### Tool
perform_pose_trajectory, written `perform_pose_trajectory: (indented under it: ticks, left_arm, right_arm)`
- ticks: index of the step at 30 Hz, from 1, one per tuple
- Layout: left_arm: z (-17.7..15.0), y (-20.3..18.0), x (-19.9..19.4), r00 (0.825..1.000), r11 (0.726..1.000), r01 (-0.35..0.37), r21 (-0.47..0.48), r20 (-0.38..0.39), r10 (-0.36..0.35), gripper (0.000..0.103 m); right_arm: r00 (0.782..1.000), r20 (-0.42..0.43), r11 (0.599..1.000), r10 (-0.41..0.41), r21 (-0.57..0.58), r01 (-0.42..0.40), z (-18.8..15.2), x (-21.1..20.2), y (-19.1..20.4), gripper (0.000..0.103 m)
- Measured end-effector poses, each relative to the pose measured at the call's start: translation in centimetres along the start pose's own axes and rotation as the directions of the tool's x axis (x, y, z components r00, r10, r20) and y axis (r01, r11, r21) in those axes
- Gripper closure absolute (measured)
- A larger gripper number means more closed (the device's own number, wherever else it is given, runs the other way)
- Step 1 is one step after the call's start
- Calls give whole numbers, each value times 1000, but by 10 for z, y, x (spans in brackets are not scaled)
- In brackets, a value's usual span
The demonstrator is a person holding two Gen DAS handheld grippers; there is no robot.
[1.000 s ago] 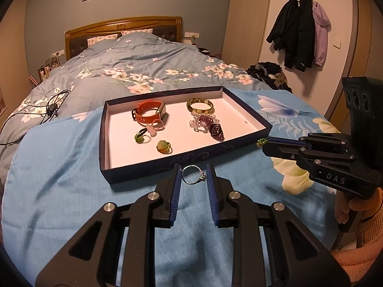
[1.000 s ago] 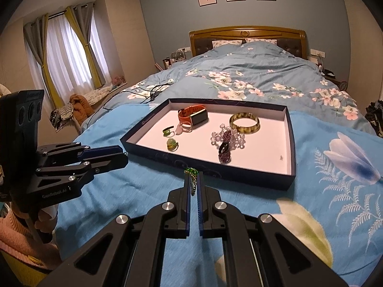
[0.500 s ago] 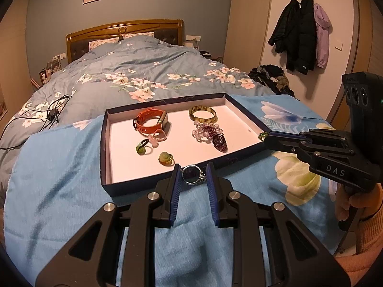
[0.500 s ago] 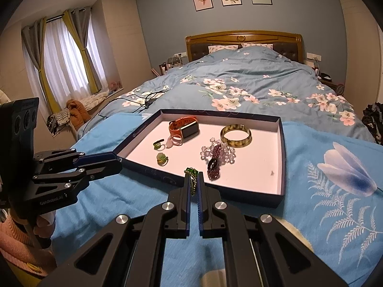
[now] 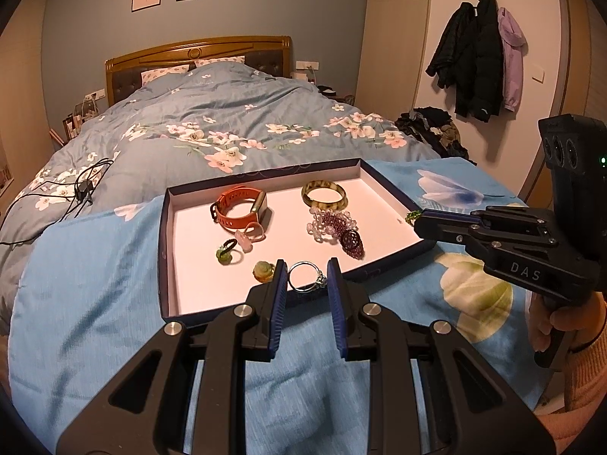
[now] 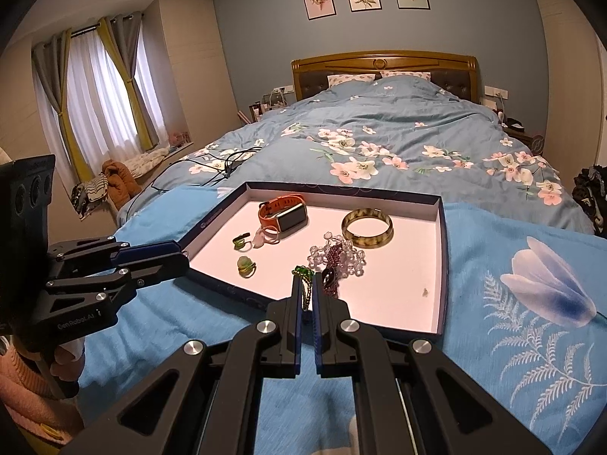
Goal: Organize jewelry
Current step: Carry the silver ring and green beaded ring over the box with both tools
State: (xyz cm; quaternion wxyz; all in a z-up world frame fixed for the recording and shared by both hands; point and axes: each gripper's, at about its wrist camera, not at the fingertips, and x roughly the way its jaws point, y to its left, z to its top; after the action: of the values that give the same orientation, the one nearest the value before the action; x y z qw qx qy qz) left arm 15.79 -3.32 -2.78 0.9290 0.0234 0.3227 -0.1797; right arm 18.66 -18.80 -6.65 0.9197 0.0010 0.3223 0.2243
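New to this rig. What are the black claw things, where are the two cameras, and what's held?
No robot here: a person holds a two-finger gripper in each hand, with a fisheye camera on each looking along its fingers. The left view shows the left gripper clamped on a silver ring; the right view shows the right gripper shut on a green beaded piece. Each view also catches the other gripper at its side. On the bed lies a tray with an orange watch, a bangle, purple beads and small rings.
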Motion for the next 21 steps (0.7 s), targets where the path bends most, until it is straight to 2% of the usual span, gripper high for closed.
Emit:
perform_pose_trajectory:
  ticks: [21]
  left_arm:
    - [11, 3, 12, 1000, 1000, -13, -2, 4, 13, 81]
  right_arm:
    - [1000, -2, 1000, -2, 4, 2, 8, 11, -9, 99]
